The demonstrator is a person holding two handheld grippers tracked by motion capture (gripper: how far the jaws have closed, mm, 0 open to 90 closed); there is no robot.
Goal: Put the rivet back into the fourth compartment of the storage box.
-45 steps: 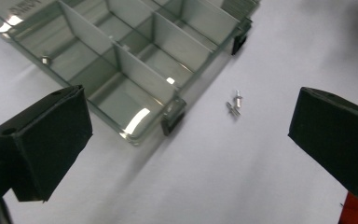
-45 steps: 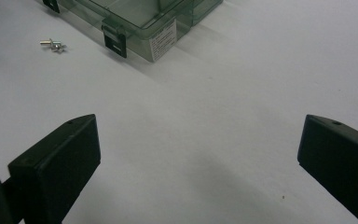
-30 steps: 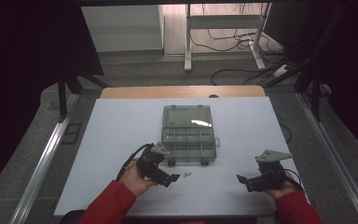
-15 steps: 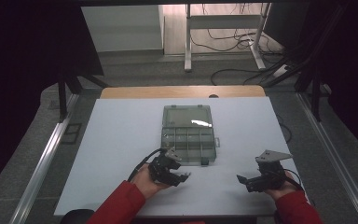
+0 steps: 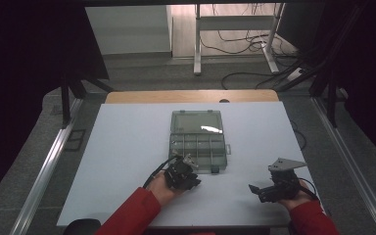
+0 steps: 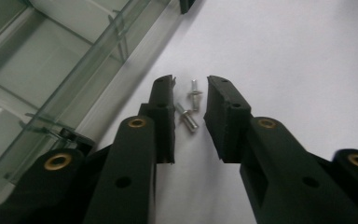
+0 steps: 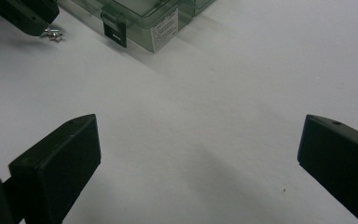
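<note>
Two small silver metal screws (image 6: 189, 108) lie on the white table (image 5: 122, 147) between the jaws of the left gripper (image 6: 190, 107), just near of the clear plastic compartment box (image 5: 197, 139) with its lid open. Judging from the narrow gap, the jaws could nip one screw and flick the other away, or skid them across the smooth surface. They are partly spread and seem to touch neither screw yet. Farther right, the right gripper (image 7: 198, 149) hovers with jaws spread wide, holding nothing
</note>
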